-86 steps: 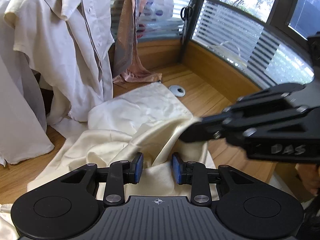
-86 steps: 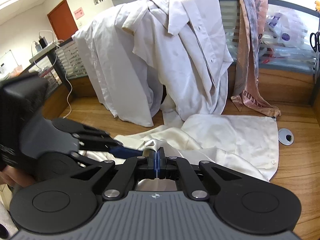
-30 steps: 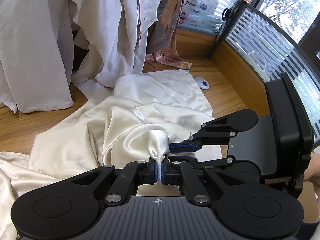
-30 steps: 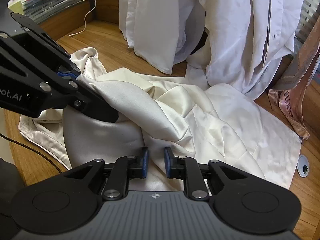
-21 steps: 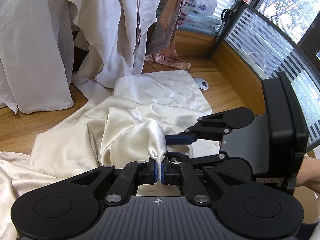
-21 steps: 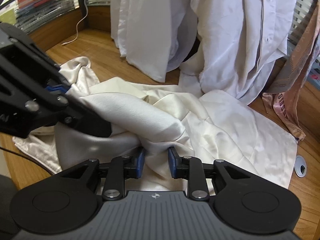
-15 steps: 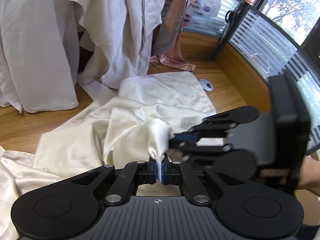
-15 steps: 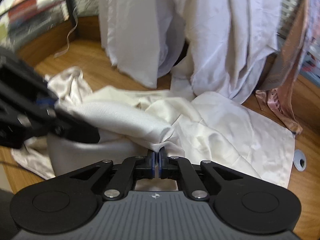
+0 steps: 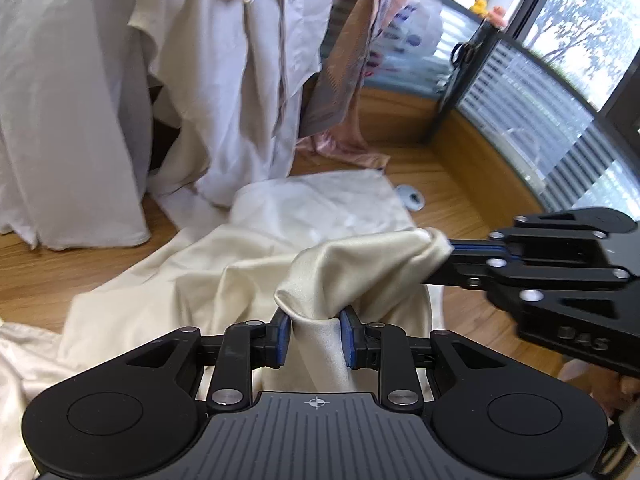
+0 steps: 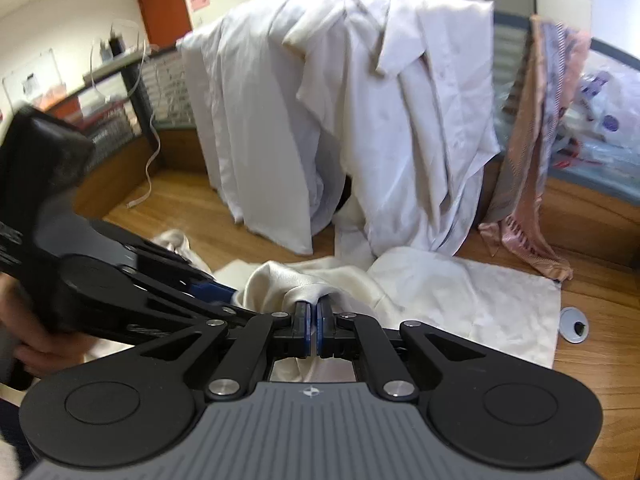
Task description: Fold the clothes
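A cream satin garment [image 9: 208, 264] lies crumpled on the wooden table; it also shows in the right wrist view [image 10: 440, 292]. My left gripper [image 9: 314, 336] is open, with a raised fold of the garment hanging loose between its blue pads. My right gripper [image 10: 313, 330] is shut on a bunched edge of the same garment and holds it up; in the left wrist view it [image 9: 448, 248] reaches in from the right, just beyond and right of the left gripper. The left gripper's body [image 10: 132, 276] shows at the left of the right wrist view.
White shirts [image 10: 360, 120] hang over a stand at the back of the table. A pink patterned scarf [image 10: 532, 168] hangs to their right. A round grey cable grommet [image 10: 574, 330] sits in the table [image 9: 460, 200]. A slatted partition [image 9: 520, 112] and a plastic bag [image 10: 600, 128] border the right side.
My left gripper has opened and let go of the fold it pinched. My right gripper has shut on the garment's edge and lifted it to the right.
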Demonstrator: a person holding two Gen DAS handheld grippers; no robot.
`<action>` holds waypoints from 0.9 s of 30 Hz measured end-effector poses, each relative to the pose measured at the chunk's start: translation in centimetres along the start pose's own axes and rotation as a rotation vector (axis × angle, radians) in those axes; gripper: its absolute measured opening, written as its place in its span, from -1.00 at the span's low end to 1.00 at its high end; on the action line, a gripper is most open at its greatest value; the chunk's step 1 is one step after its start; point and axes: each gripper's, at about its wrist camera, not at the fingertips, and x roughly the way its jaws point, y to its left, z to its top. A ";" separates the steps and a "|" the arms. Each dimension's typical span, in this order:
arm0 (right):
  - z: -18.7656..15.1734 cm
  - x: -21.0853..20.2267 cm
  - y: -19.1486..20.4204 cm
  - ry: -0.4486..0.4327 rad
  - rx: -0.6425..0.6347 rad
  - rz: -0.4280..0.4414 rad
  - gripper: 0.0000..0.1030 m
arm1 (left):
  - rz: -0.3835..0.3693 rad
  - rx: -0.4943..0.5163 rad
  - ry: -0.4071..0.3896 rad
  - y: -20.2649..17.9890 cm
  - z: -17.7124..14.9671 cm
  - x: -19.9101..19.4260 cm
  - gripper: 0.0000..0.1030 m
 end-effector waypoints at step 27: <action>0.1 -1.2 -1.3 0.078 0.045 0.056 -0.54 | 0.019 -0.056 0.042 1.1 0.2 0.9 -0.92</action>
